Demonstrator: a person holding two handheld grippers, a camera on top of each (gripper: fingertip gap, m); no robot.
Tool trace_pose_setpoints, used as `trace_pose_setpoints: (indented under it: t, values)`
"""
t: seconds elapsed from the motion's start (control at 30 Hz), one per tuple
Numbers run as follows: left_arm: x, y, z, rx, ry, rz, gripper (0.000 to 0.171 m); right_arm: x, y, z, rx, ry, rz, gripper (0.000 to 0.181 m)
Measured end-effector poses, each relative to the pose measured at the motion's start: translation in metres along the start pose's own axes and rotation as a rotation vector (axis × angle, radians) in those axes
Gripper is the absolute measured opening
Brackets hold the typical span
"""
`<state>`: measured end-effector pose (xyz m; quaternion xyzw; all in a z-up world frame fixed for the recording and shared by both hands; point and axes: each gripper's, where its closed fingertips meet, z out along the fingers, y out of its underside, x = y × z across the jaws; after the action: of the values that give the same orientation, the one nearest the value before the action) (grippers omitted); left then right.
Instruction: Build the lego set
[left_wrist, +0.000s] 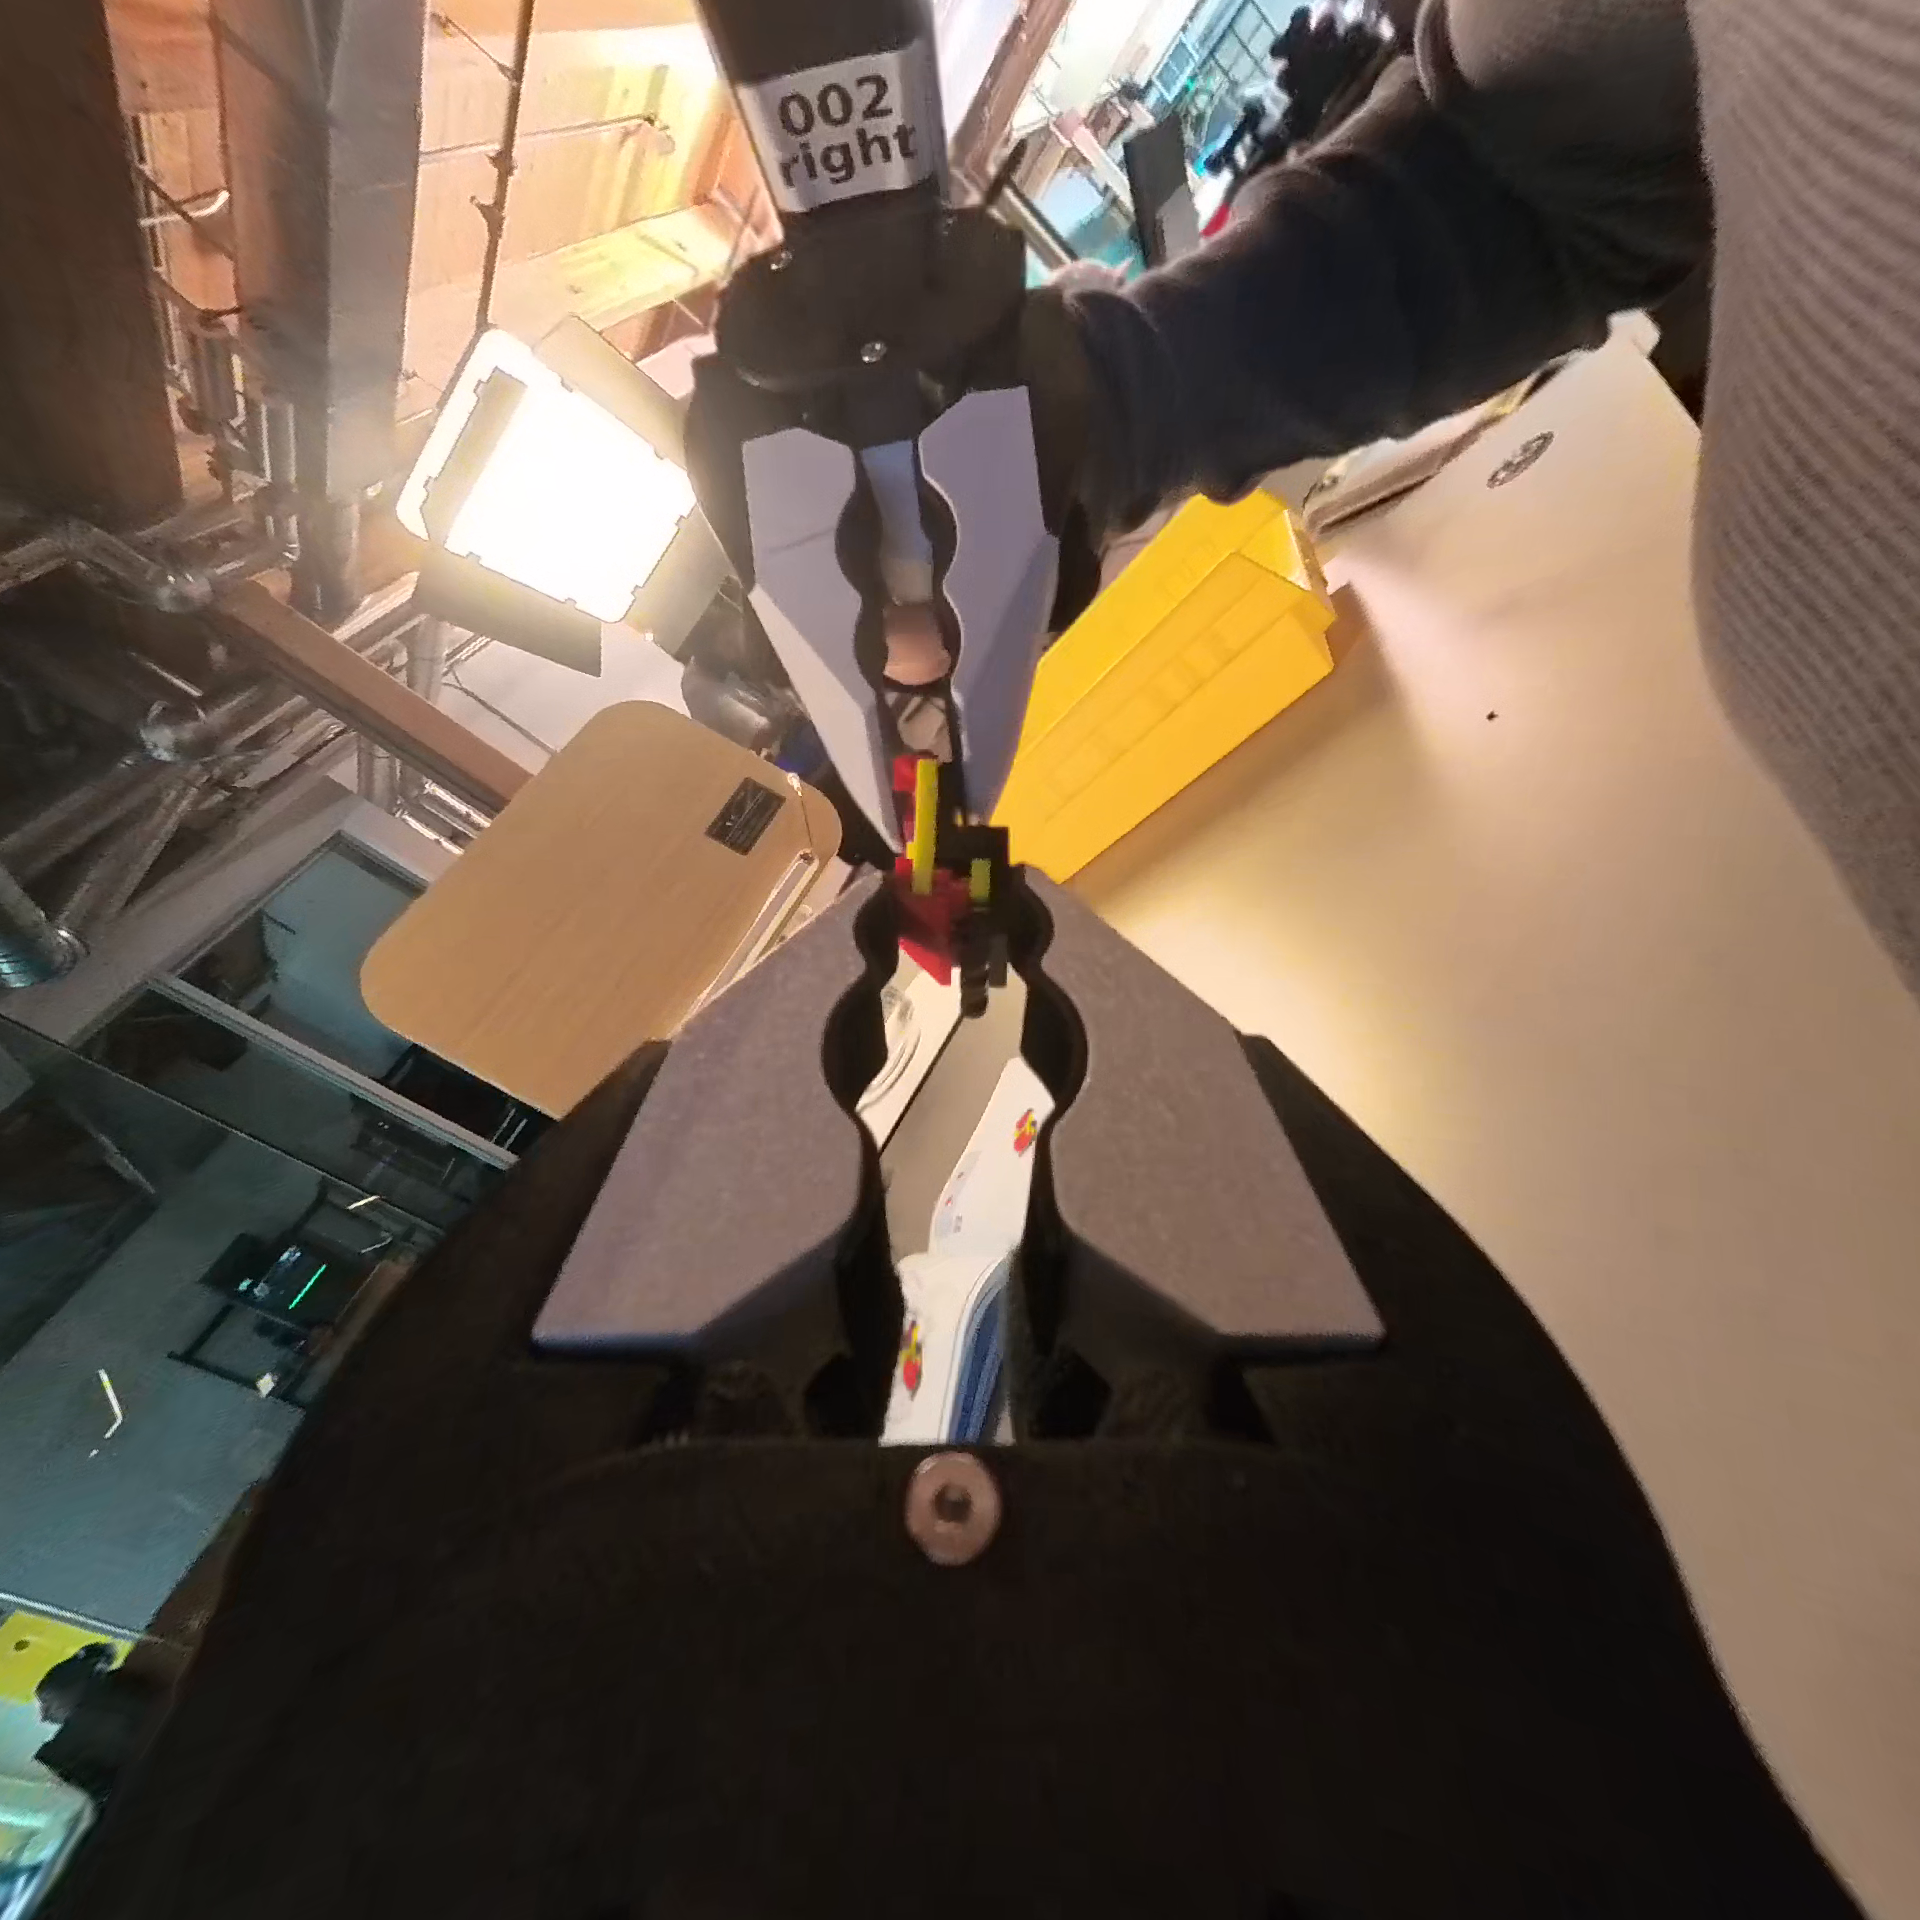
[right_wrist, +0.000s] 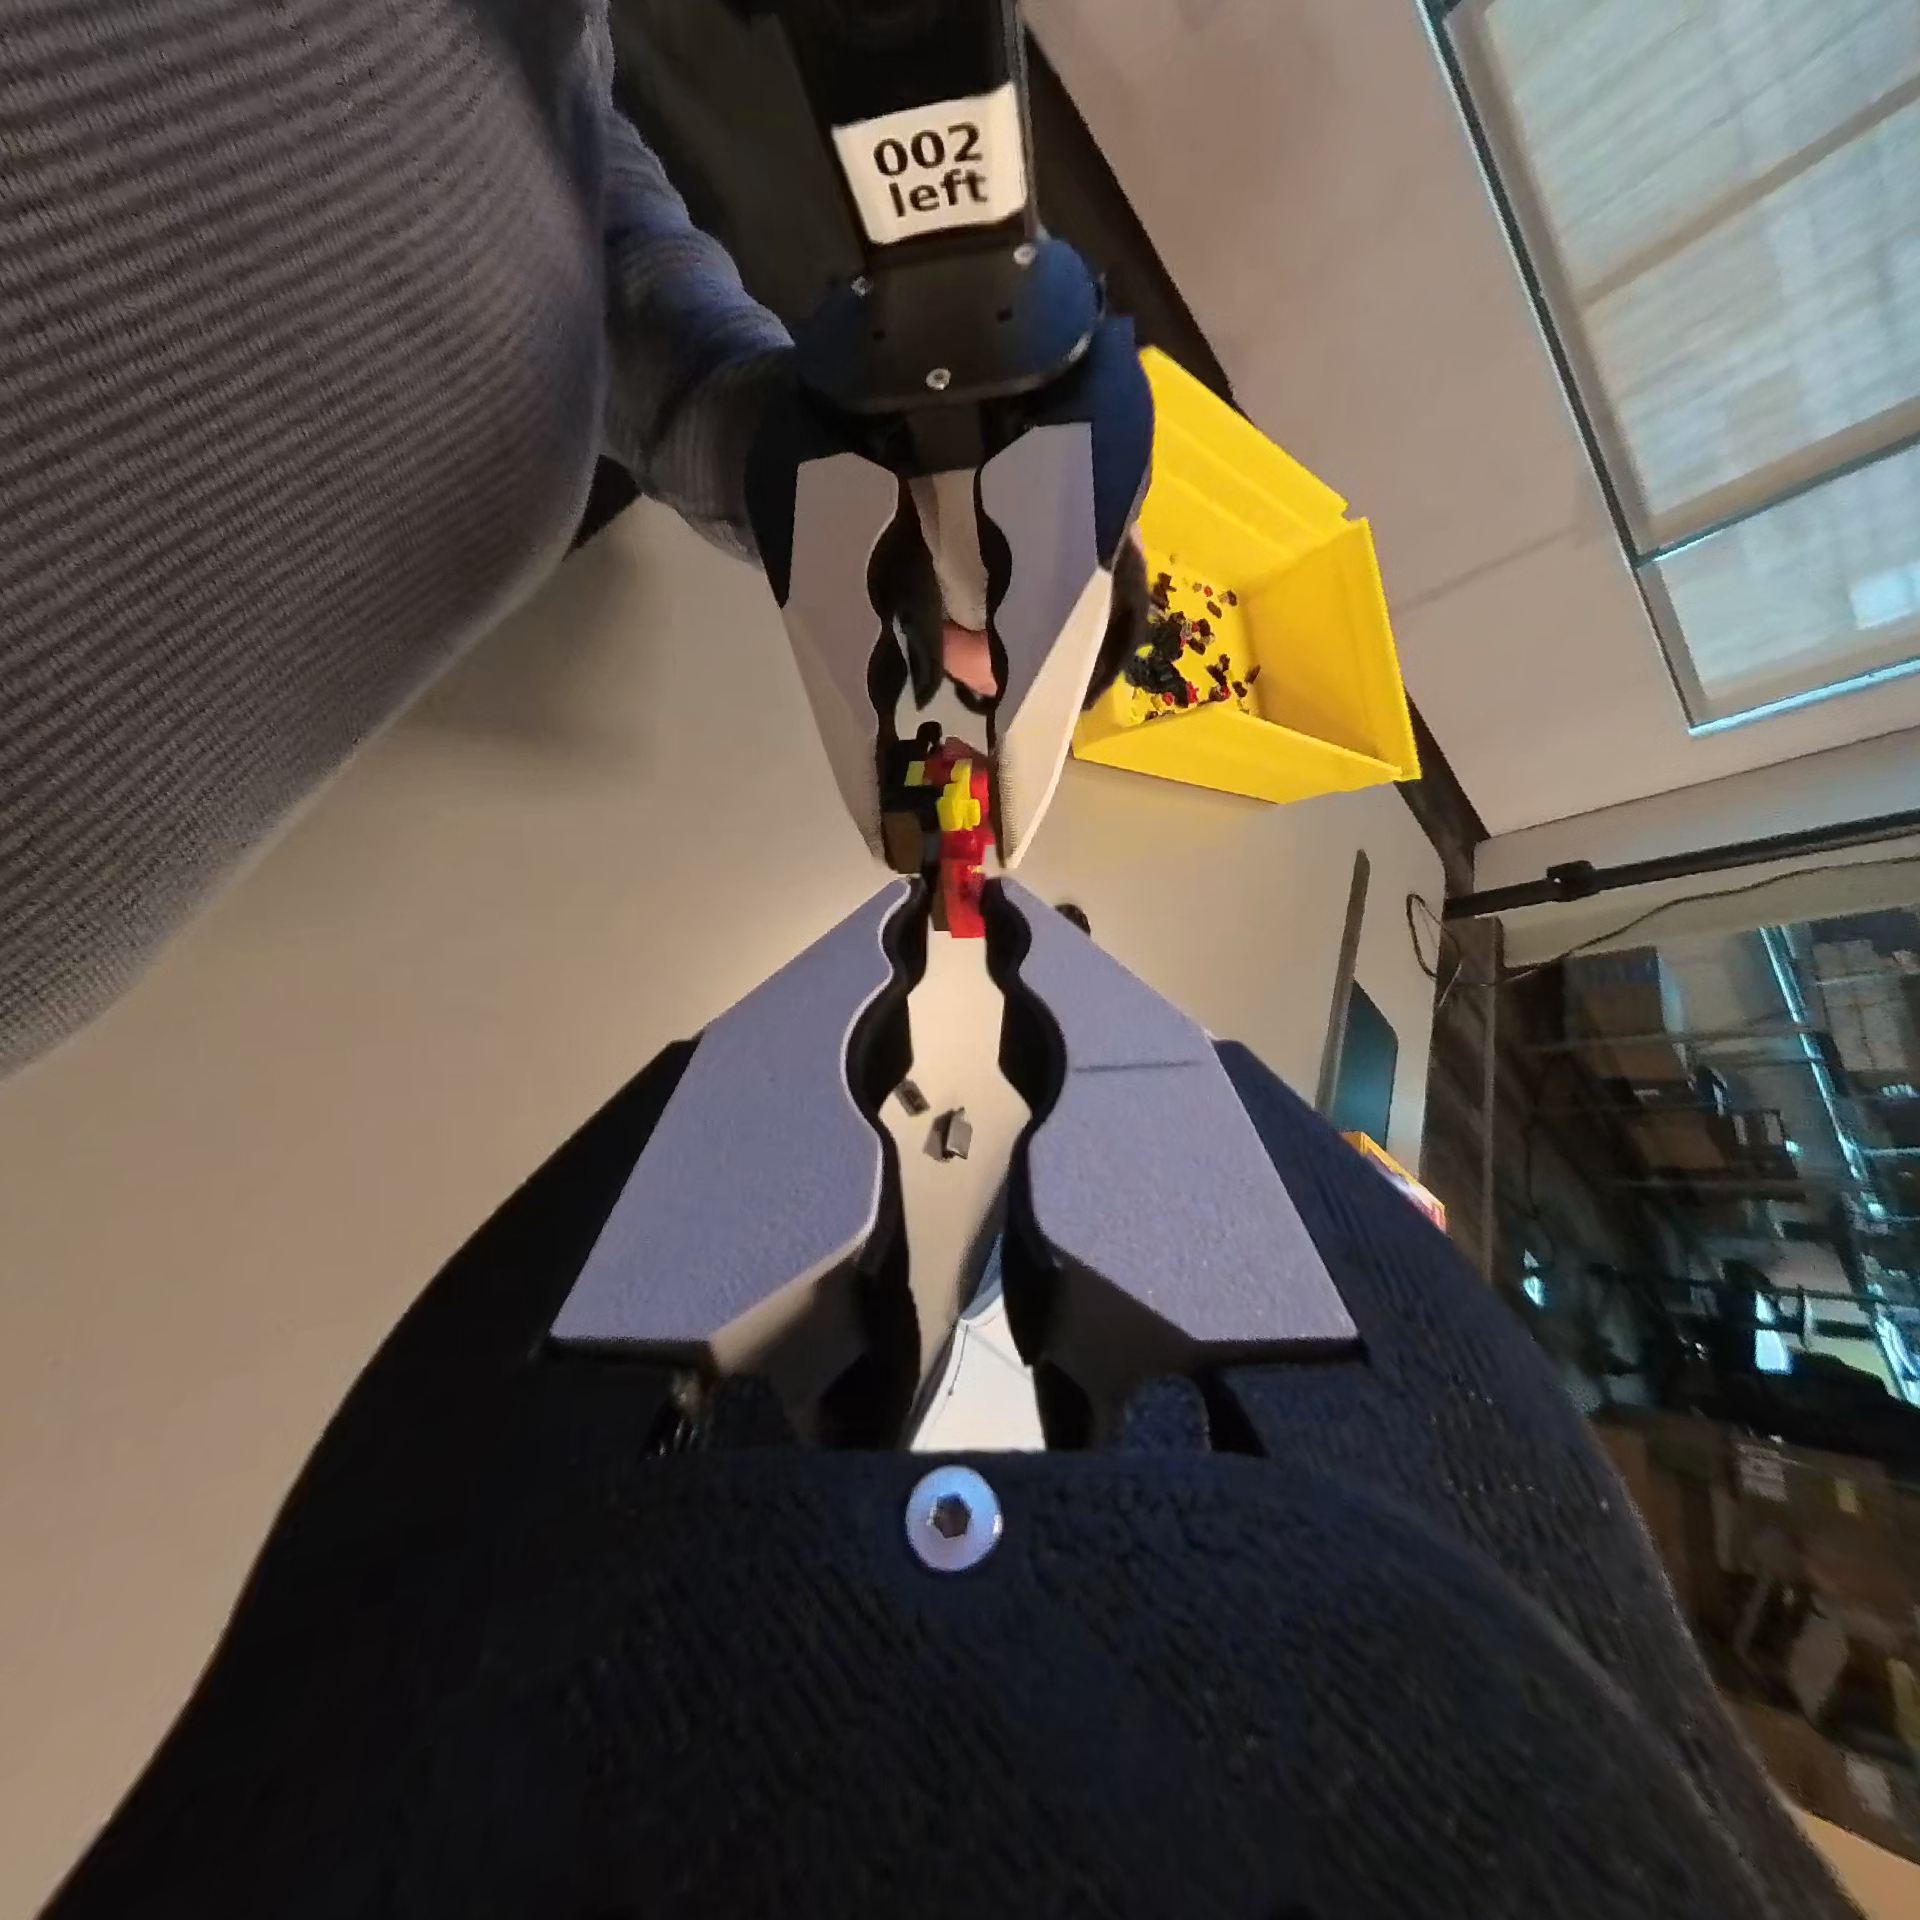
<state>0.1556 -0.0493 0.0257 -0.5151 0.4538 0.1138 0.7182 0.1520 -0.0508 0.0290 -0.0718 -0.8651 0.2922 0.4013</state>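
A small red, black and yellow lego assembly (left_wrist: 935, 914) hangs in the air above the table, held between both grippers, which meet tip to tip. My left gripper (left_wrist: 951, 909) is shut on its black and red part. My right gripper (left_wrist: 930, 816) comes from above in that view, shut on a red and yellow part. In the right wrist view my right gripper (right_wrist: 954, 899) is shut on the red end (right_wrist: 964, 906). The left gripper (right_wrist: 943, 821) grips the black, yellow and red cluster (right_wrist: 935, 790) just beyond. I cannot tell whether the parts are fully joined.
A yellow bin (right_wrist: 1320, 665) with several loose lego pieces (right_wrist: 1184, 655) stands on the beige table (right_wrist: 468, 987); it also shows in the left wrist view (left_wrist: 1174, 686). Two small dark pieces (right_wrist: 940, 1127) lie on the table. An instruction booklet (left_wrist: 977, 1195) lies below. A person's sleeve (left_wrist: 1299, 312) is near. Less than 4 cm separates the two grippers' tips.
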Motion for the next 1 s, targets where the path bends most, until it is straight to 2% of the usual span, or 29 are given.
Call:
trace_pose_setpoints:
  t: [0.27,0.67,1.0]
  values:
    - [0.008,-0.003,0.002,-0.069,0.064,0.082,0.019,-0.009,0.001,-0.002,0.028,0.054,-0.074,0.01]
    - [0.018,-0.012,0.003,-0.009,0.145,0.007,0.019,-0.019,-0.004,-0.007,0.059,0.009,-0.127,0.008]
    - [0.023,-0.008,0.002,-0.016,0.155,0.005,0.019,-0.023,-0.001,-0.002,0.027,0.058,-0.155,0.009]
